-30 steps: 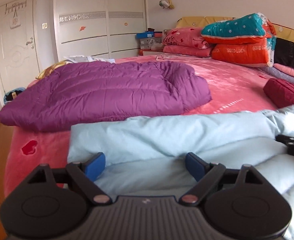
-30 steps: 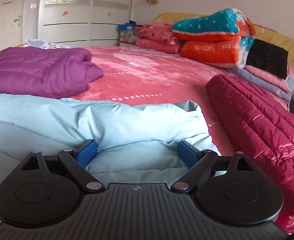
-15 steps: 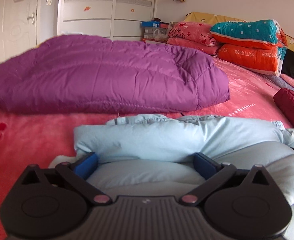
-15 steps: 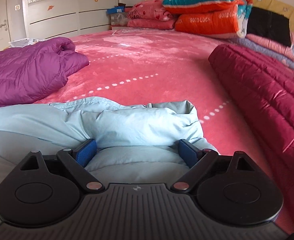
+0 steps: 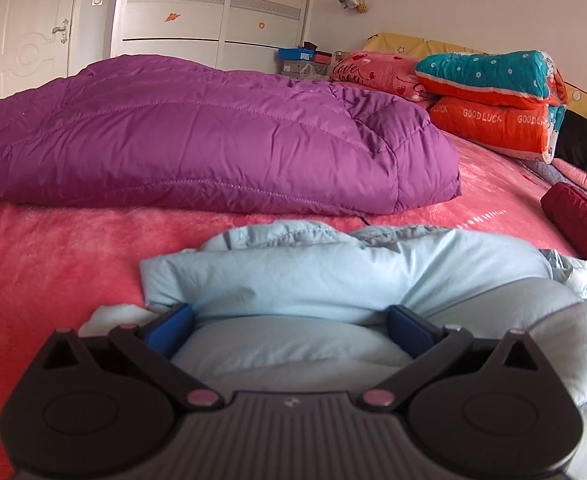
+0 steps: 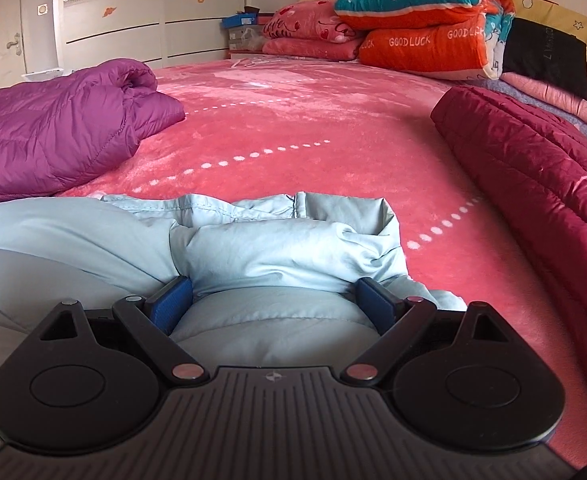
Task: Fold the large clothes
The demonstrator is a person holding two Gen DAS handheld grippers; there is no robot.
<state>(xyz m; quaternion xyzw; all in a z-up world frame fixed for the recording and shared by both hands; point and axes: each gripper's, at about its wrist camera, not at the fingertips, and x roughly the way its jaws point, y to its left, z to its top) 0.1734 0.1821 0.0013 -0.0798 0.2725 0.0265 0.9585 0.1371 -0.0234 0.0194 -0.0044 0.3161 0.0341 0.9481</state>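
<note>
So both claws are spread wide with nothing pinched. The left claw (image 5: 289,320) and right claw (image 6: 271,298) each straddle a puffy bulge of the light blue down jacket (image 5: 333,272), which sits right under and ahead of them at the near edge of the bed (image 6: 313,120). Its long axis runs left to right across both claws, and neither looks nearer. It looks soft and already doubled over. Further back are the purple jacket (image 5: 197,136) and maroon jacket (image 6: 533,168).
</note>
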